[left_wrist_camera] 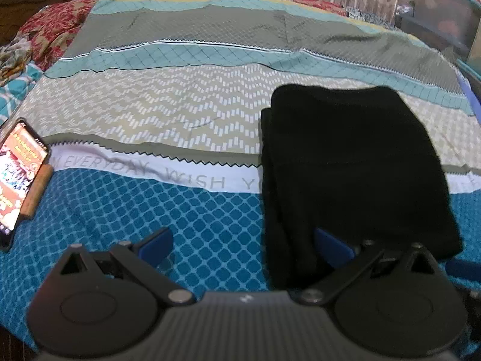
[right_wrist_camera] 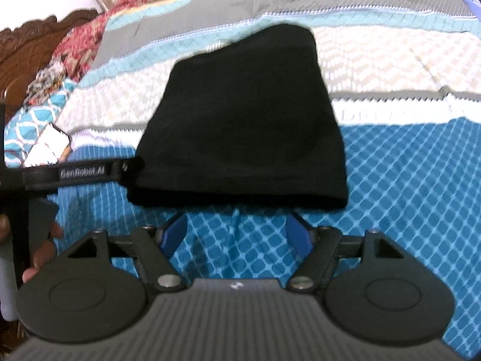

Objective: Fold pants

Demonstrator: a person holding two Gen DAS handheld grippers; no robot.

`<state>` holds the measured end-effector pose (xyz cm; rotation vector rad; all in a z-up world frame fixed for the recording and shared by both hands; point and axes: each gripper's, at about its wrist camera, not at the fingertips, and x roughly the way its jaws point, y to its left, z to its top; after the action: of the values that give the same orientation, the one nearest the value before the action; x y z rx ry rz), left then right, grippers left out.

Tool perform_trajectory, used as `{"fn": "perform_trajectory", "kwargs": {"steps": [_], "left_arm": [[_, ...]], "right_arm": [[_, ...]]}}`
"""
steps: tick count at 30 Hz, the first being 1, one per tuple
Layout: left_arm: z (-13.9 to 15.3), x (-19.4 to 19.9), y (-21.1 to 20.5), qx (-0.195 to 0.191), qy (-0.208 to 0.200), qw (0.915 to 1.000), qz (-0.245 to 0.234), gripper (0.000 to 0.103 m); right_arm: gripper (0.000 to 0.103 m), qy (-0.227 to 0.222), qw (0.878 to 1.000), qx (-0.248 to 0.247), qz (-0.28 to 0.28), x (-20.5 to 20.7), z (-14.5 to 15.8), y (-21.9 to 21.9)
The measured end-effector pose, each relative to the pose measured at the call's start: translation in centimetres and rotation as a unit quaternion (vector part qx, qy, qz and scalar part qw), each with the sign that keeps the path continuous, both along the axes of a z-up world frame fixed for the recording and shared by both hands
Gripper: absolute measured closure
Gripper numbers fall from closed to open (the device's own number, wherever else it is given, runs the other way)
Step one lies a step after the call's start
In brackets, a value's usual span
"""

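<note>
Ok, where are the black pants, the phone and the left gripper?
black pants (right_wrist_camera: pixel 240 114): right wrist view, middle of the folded top layer.
phone (left_wrist_camera: pixel 18 177): left wrist view, its lit screen.
left gripper (left_wrist_camera: pixel 243 240): left wrist view, gap between its open blue fingertips.

The black pants (left_wrist_camera: pixel 354 165) lie folded into a compact, layered bundle, flat on the bed (left_wrist_camera: pixel 180 204), at about one o'clock from my left side. Their near folded edge runs straight, and layered edges show along the left.
</note>
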<state>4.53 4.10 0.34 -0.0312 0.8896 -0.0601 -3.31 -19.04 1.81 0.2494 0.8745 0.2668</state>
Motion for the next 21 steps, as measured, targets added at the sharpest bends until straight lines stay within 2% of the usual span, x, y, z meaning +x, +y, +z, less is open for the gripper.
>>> {"fn": "perform_trajectory", "kwargs": {"steps": [6, 9, 12, 14, 17, 21], "left_arm": [[2.5, -1.1, 1.4, -0.03, -0.021, 0.9993, -0.001, 0.0], [3.5, -0.1, 3.0, -0.077, -0.02, 0.9968, -0.008, 0.0], [3.8, 1.8, 4.1, -0.13, -0.001, 0.991, -0.034, 0.0], [3.4, 3.1, 4.3, -0.154, 0.019, 0.9864, -0.056, 0.0], [2.3, 4.9, 3.8, -0.151, 0.038, 0.9853, -0.07, 0.0], [0.1, 7.0, 2.8, -0.146, 0.069, 0.9839, -0.076, 0.0]], "right_arm": [[0.029, -0.047, 0.999, 0.01, -0.025, -0.5, 2.0, -1.5], [0.029, -0.061, 0.997, 0.024, -0.039, -0.2, 2.3, -2.8], [0.028, -0.063, 0.995, 0.062, -0.053, 0.4, 2.2, -4.8], [0.021, -0.055, 0.992, 0.094, -0.063, 1.1, 2.0, -6.1], [0.018, -0.042, 0.989, 0.12, -0.075, 1.7, 1.3, -7.3], [0.017, -0.027, 0.991, 0.114, -0.071, 2.3, 0.4, -7.7]]}}
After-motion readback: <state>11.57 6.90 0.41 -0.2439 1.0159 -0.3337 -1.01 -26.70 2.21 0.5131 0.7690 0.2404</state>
